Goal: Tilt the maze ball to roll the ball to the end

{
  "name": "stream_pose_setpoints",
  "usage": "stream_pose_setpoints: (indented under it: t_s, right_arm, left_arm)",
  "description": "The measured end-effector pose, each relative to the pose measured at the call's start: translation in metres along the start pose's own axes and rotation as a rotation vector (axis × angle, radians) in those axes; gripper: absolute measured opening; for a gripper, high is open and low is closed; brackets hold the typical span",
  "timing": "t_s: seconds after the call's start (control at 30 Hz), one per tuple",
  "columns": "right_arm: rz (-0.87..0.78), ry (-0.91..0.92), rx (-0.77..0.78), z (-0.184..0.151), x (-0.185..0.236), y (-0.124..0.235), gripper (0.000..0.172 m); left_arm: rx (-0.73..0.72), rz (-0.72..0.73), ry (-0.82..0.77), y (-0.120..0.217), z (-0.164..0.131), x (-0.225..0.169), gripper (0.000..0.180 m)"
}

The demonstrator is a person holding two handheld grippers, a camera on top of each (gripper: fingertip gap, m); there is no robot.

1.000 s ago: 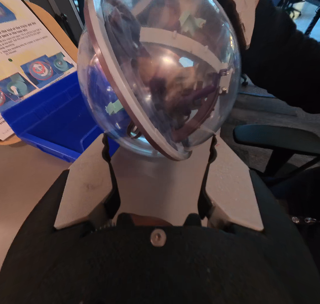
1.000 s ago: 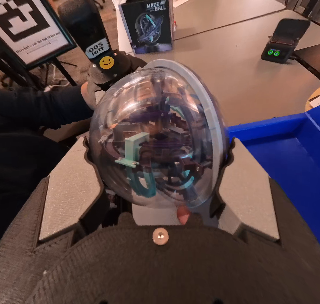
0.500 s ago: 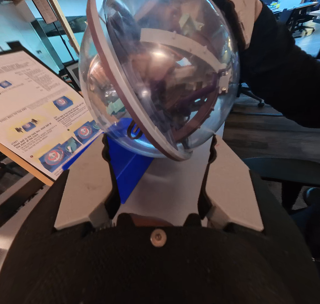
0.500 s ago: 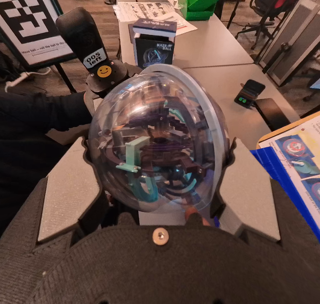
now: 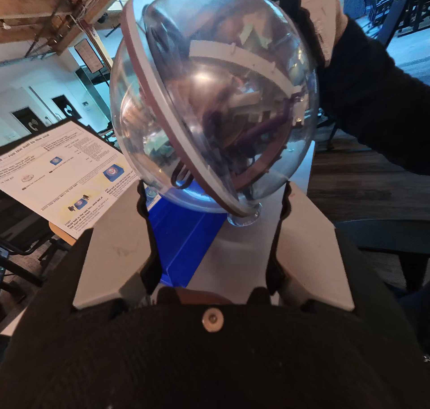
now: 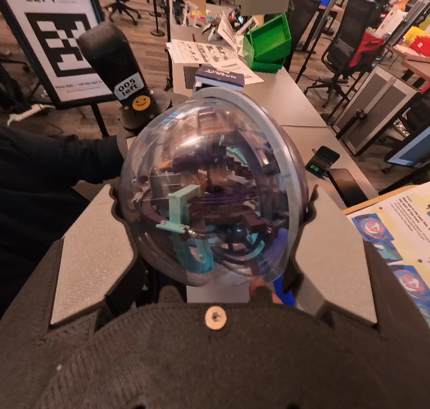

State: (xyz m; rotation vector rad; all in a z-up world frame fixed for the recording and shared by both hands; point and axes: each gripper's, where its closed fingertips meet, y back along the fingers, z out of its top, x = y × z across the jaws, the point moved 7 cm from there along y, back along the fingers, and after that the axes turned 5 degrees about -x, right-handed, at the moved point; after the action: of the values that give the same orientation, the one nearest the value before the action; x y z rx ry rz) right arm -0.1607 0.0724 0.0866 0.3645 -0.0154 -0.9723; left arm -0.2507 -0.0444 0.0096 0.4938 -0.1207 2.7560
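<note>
The maze ball point(image 5: 214, 100) is a clear sphere with a pale ring around it and purple, brown and teal tracks inside. It is held up in the air above the table between both grippers. My left gripper point(image 5: 214, 188) presses on its lower part with both fingertips. My right gripper point(image 6: 213, 202) clasps it across its widest part, pads against the shell point(image 6: 209, 188). In the right wrist view the left gripper point(image 6: 139, 100) shows behind the ball. In the left wrist view a grey finger of the right gripper point(image 5: 321, 13) shows at the top right. I cannot make out the small ball inside.
A blue bin point(image 5: 181, 235) lies below the ball on the grey table point(image 6: 290, 100). An instruction sheet point(image 6: 395, 230) stands at the right, a marker board point(image 6: 55, 44) at the far left. The ball's box point(image 6: 218, 76), a green bin point(image 6: 267, 39) and a small black device point(image 6: 322, 160) lie beyond.
Both grippers have tipped upward together with the ball: the bin and table have dropped lower in both views. The ball has kept its place in both grasps.
</note>
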Motion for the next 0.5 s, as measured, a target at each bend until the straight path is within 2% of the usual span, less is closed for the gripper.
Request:
stream_pose_setpoints:
  t_s: [0.23, 0.5]
  right_arm:
    - [0.048, -0.08, -0.136, -0.013, -0.004, 0.005, 0.153]
    - [0.092, -0.379, -0.334, -0.066, -0.025, -0.007, 0.152]
  left_arm:
    - [-0.01, -0.005, -0.002, 0.002, 0.005, -0.003, 0.116]
    - [0.039, -0.085, 0.139, -0.004, -0.017, 0.008, 0.117]
